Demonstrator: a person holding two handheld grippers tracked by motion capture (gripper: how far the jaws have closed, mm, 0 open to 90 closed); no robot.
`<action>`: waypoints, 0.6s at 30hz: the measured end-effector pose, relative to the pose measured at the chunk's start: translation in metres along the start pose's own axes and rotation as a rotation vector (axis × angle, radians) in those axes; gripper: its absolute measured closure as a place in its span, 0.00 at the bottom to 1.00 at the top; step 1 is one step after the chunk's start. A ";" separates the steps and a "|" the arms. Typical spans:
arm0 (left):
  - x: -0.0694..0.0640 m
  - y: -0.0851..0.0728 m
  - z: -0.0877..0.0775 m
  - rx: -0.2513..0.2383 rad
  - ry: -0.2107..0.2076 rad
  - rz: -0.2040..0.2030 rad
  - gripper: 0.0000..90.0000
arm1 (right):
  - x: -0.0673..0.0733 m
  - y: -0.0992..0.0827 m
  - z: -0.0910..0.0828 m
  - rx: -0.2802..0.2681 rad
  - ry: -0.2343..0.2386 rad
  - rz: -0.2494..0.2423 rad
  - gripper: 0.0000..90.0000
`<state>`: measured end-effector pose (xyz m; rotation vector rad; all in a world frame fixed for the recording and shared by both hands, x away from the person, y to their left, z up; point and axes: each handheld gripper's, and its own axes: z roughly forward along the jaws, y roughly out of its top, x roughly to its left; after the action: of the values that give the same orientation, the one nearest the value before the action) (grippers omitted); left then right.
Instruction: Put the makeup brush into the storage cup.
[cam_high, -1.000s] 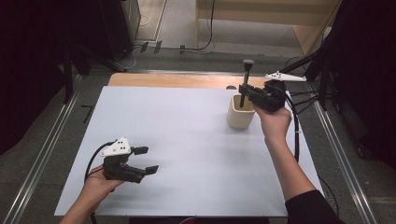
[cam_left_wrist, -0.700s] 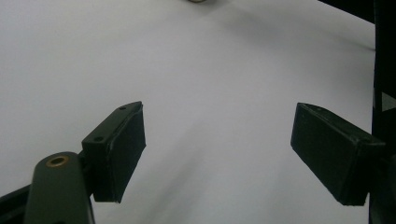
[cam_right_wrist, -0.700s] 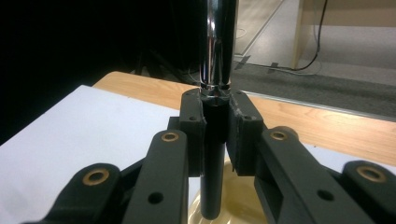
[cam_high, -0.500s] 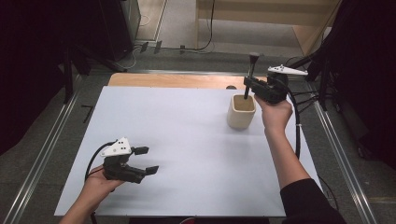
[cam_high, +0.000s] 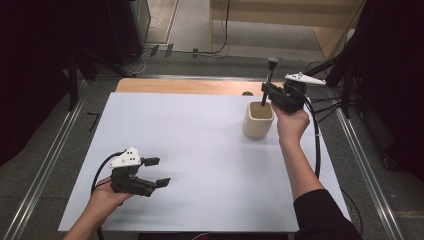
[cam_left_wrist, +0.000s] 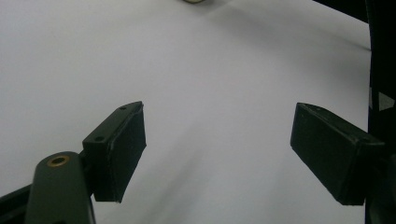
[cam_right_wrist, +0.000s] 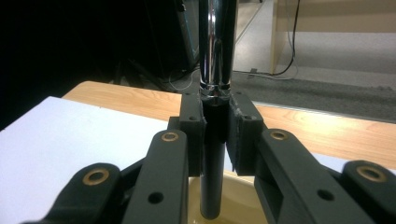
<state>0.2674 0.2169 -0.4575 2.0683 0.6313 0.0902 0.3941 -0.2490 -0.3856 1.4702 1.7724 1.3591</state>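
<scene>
**Ana:** Dark racks and cables ring the room, and a white sheet (cam_high: 200, 150) covers most of the desk (cam_high: 175, 86), whose wood shows along the far edge. What is in hand?

**Ben:** The right tool (cam_high: 270, 93) is pinching a slim black rod (cam_high: 268, 85) with a knob on top, and I judge it is being lowered into the cream cup (cam_high: 258, 120) near the far right corner of the desk.

**Ana:** How do rod and cup line up?

**Ben:** The rod's long axis runs close to upright, leaning slightly. Its lower end lies directly below the tool, already at or just inside the cup's mouth. In the right gripper view the jaws press on the rod (cam_right_wrist: 214, 154) from both sides, the cup rim (cam_right_wrist: 238, 186) beneath them. So the move turns on going straight down.

**Ana:** And the other hand?

**Ben:** The left tool (cam_high: 156, 171) is spread wide and holds nothing, low over the sheet by the near left corner, well apart from the cup. The right hand (cam_high: 292, 122) is plainly the nearer.

**Ana:** Anything unclear?

**Ben:** The rod's tip is hidden by the cup wall, so I cannot tell whether it touches the bottom. A small dark thing on the wood behind the cup is too small to name.
</scene>
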 end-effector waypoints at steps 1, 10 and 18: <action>0.000 0.000 0.000 0.000 0.000 -0.001 0.21 | 0.000 -0.001 0.000 -0.003 -0.002 0.001 0.88; 0.000 0.000 0.000 -0.001 -0.001 0.000 0.21 | -0.004 -0.006 0.003 -0.007 -0.013 0.013 0.88; 0.000 0.000 0.000 -0.001 0.000 0.000 0.21 | -0.004 -0.016 0.009 -0.005 -0.020 0.006 0.88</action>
<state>0.2673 0.2168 -0.4575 2.0675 0.6316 0.0905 0.3950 -0.2479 -0.4046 1.4828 1.7524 1.3458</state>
